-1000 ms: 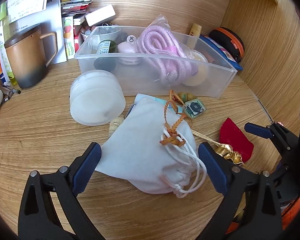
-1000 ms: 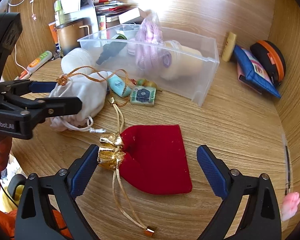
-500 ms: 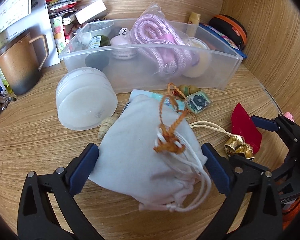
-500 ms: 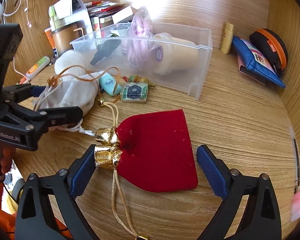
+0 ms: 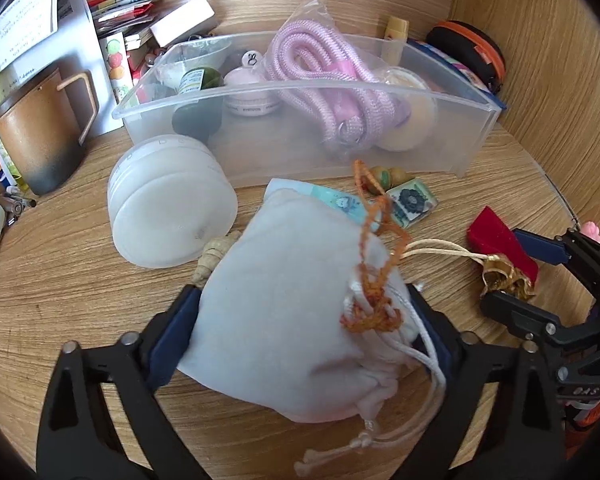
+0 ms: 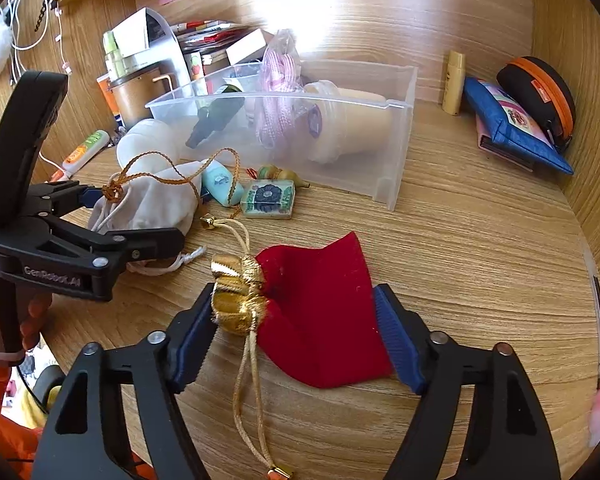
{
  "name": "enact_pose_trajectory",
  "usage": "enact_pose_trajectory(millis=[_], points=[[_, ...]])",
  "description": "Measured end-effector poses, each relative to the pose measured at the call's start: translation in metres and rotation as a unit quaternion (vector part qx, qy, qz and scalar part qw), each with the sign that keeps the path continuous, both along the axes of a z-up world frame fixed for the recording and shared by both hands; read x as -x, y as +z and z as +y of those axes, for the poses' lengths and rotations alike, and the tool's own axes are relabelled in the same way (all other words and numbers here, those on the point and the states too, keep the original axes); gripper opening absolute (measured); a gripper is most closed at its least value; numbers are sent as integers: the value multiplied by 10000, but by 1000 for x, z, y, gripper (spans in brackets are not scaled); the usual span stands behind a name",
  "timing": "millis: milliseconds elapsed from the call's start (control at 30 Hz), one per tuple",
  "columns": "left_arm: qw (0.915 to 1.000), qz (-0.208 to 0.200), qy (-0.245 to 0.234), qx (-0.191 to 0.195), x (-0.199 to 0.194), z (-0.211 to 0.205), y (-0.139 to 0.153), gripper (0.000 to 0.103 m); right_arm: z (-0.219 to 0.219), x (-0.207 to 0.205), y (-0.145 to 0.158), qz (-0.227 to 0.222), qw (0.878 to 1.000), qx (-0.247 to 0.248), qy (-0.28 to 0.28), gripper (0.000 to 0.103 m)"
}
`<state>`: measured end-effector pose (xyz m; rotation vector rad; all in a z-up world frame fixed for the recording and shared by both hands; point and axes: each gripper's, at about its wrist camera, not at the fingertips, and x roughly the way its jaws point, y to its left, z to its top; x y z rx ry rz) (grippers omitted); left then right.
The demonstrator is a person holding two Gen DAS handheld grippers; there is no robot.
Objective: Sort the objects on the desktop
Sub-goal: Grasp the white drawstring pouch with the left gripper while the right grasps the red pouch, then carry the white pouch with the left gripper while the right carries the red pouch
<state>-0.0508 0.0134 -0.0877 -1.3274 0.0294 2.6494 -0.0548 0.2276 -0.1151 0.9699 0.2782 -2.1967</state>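
I am closing my left gripper (image 5: pixel 300 332) on the white cloth drawstring pouch (image 5: pixel 292 320); its jaws have just been drawing in, and both blue pads are now pressing against the pouch's flanks. The pouch is lying on the wooden desktop (image 5: pixel 80 288) toward the near edge, with an orange braided cord (image 5: pixel 374 312) knotted over its gathered mouth.

I am squeezing my right gripper (image 6: pixel 296 328) on the red velvet pouch with the gold gathered neck (image 6: pixel 324 320); these jaws have also just been narrowing, and the left pad is meeting the gold neck while the right pad is touching the far side of the red cloth, which is buckling upward between them. Its gold cord (image 6: pixel 248 380) is trailing toward the near edge.

Behind both pouches, toward the back edge, the clear plastic bin (image 6: pixel 396 152) is holding a pink coiled rope in a bag (image 5: pixel 320 68), a dark green bottle (image 6: pixel 216 116) and a cream cup on its side (image 6: pixel 352 120). Between the bin and the pouches a small floral tile (image 6: pixel 268 198) is lying. A frosted round tub (image 5: pixel 168 204) is sitting just beside the bin's left corner.
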Motion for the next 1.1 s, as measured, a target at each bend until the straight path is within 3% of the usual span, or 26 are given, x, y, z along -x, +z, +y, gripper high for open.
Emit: enact_pose_trajectory(millis=[200,367,833,1100], points=[[9993,196,-63,325,-3,11,1,80,3,6,4,-136,9996,228,-35,57],[9993,282,10,233,-5,8,4,72,7,11,12,-222,9989,401,-40,32],[9980,570,216,-189,-17,-7,17,56,6,5,30,28,9991,420,-51,23],[9961,768,309,-301,-23,-16,26,55,6,5,42,149,9988,470,-63,23]])
